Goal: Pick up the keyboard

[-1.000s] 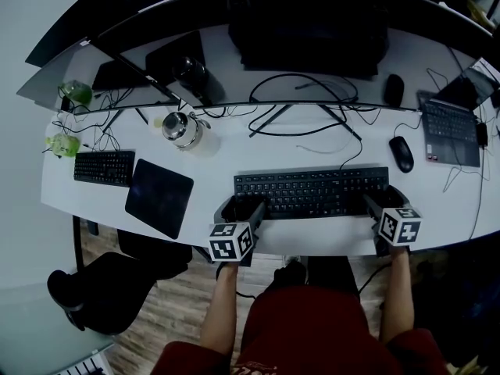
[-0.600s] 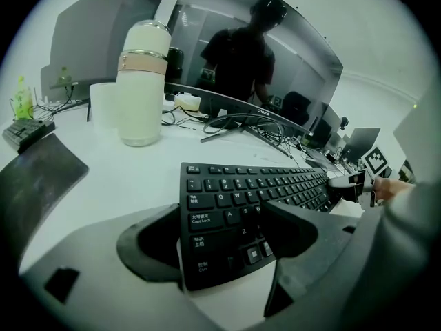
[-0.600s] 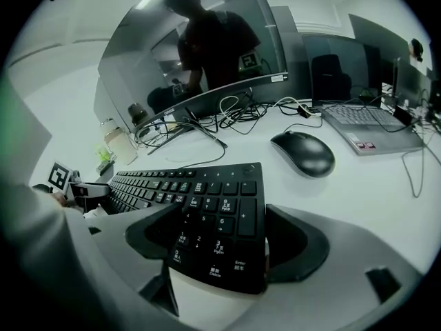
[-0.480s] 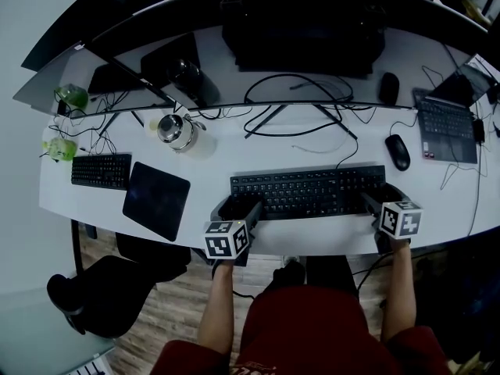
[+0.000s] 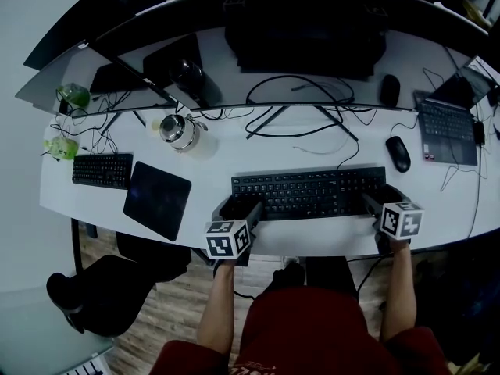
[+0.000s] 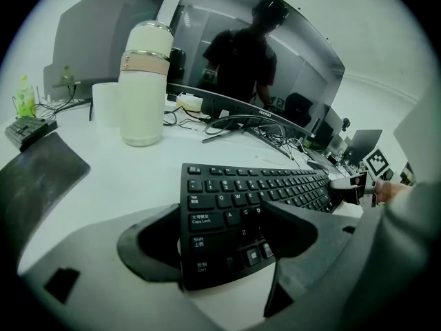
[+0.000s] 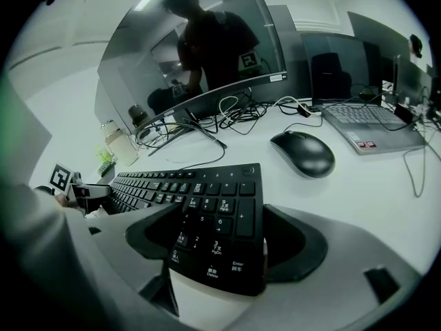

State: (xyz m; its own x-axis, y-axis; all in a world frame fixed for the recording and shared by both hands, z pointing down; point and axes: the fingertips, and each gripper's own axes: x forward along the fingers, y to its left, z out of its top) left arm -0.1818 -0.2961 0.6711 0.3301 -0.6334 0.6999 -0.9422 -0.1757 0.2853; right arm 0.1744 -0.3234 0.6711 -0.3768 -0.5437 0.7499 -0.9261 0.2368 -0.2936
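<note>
Two-handed, grips the keyboard (image 5: 308,192) at the desk's (image 5: 226,158) front edge: left claw (image 5: 244,208) clamped on its left end, right claw (image 5: 375,201) on its right. Looks grasped but not yet lifted; calls next for raising both ends evenly.

dim light, strong fisheye distortion

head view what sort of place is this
Probably an office workstation: a white desk with a wide curved monitor, a black keyboard and mouse, and an open laptop at the right.
</note>
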